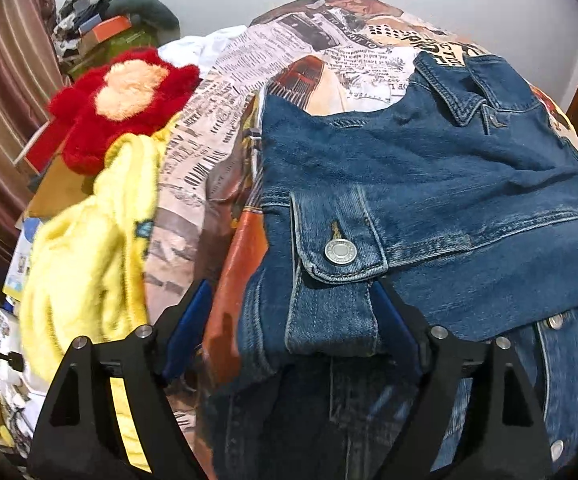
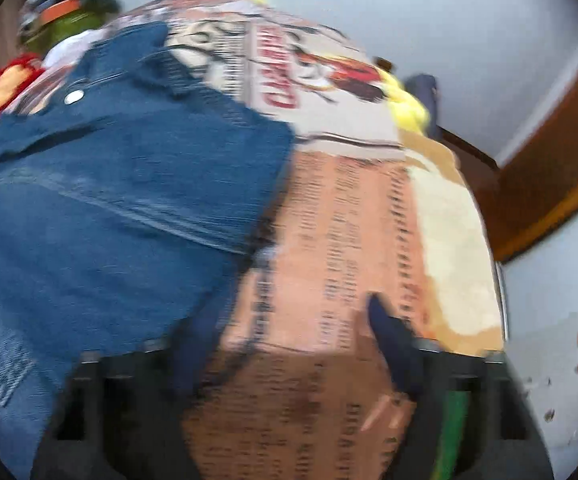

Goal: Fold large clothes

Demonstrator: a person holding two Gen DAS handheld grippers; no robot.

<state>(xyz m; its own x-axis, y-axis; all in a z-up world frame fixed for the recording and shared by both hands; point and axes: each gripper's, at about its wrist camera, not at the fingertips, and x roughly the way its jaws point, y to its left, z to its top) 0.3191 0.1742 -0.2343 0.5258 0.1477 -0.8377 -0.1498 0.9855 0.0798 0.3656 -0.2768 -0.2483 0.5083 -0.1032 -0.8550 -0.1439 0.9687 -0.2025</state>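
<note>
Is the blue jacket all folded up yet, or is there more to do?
Nearly! The denim jacket already lies doubled over on the newspaper-print cover, a cuff tucked on top. Nothing is held now: the left gripper is open around the cuff, and the right gripper is open over the cover. The yellow garment beside it still lies crumpled, so that may be next.

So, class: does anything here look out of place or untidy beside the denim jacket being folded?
Yes. A crumpled yellow garment and a red plush flower lie heaped at the left of the denim jacket, on the newspaper-print cover. The pile looks unsorted, not folded.
</note>
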